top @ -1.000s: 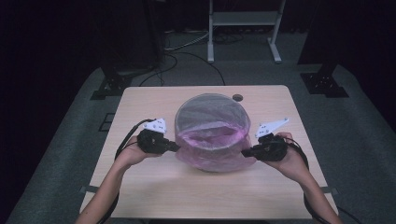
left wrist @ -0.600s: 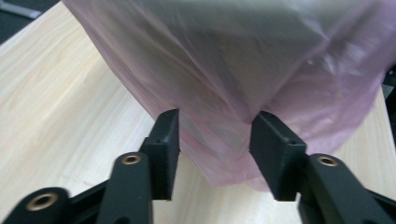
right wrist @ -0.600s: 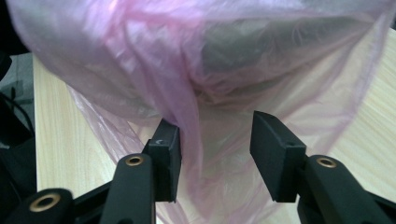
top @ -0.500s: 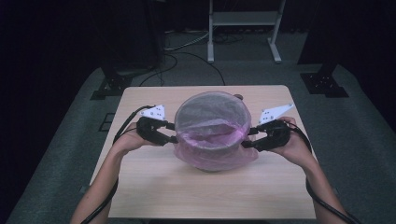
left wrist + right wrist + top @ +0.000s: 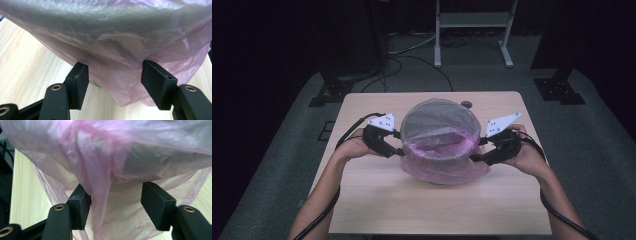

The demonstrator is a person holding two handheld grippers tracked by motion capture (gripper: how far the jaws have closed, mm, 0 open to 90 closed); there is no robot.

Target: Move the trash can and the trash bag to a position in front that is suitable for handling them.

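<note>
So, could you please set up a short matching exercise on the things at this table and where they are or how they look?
1. bin
2. pink bag
3. left gripper
4. right gripper

a. on the bin's right side
b. grey, round, mid-table
c. on the bin's left side
d. thin film draped over the bin

Pairs: 1-b, 2-d, 3-c, 4-a

Nothing readable anywhere here, no text, labels, brand marks or numbers on anything in any of the views.
</note>
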